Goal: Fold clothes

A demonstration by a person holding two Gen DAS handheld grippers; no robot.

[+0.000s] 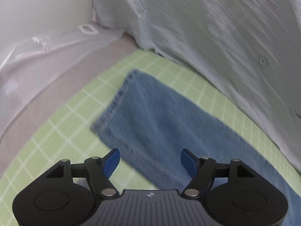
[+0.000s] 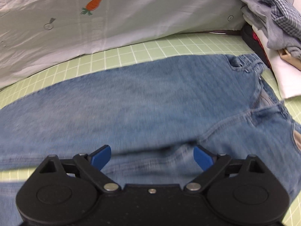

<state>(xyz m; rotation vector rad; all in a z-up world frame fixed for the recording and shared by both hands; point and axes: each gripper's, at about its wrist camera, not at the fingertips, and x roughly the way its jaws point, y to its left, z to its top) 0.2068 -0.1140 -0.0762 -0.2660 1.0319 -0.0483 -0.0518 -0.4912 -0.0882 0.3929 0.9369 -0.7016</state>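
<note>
I note a green grid-lined mat (image 1: 56, 131) covering the desk (image 1: 62, 86), whose grey edge meets crinkled clear plastic sheeting (image 1: 37, 45); lighting even.

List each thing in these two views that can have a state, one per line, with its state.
jeans: spread flat on the mat, held by neither gripper
left gripper: open, over the leg hem
right gripper: open, over the seat
white shirt: lying spread beyond the jeans
clothes pile: heaped at the mat's edge
</note>
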